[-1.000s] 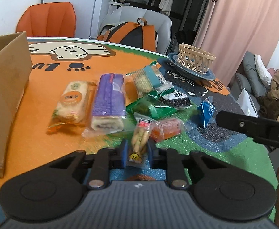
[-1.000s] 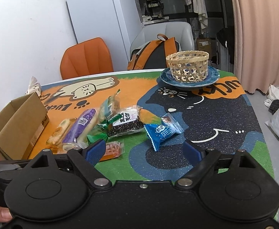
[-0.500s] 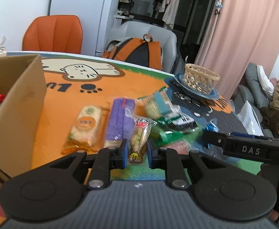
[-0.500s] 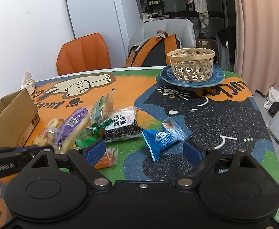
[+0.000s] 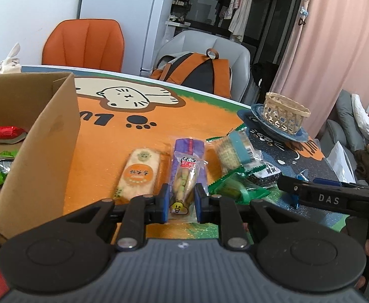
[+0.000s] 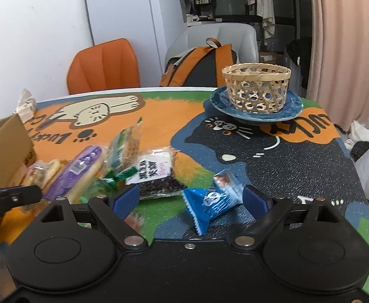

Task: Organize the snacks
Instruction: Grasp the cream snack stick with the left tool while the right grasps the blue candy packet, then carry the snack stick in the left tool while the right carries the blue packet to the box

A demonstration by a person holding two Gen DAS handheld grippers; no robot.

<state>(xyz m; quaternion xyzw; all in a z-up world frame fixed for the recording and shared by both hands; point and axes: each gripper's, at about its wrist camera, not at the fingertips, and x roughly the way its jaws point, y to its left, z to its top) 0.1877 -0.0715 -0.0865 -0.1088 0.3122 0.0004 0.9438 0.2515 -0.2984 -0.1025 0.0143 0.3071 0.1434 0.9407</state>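
The left gripper (image 5: 181, 199) is clamped on a clear snack packet (image 5: 184, 181) beside the cardboard box (image 5: 32, 151), while the right gripper (image 6: 190, 198) stands spread around a blue candy wrapper (image 6: 211, 202), seemingly not touching it, on the table mat (image 6: 298, 166).

The left tool (image 5: 181, 203) has carried the clamped biscuit-stick packet (image 5: 184, 186) away from the snack pile towards the cardboard box (image 5: 40, 151); the right tool (image 6: 190, 199) has dropped closer over the blue packet (image 6: 213, 202).
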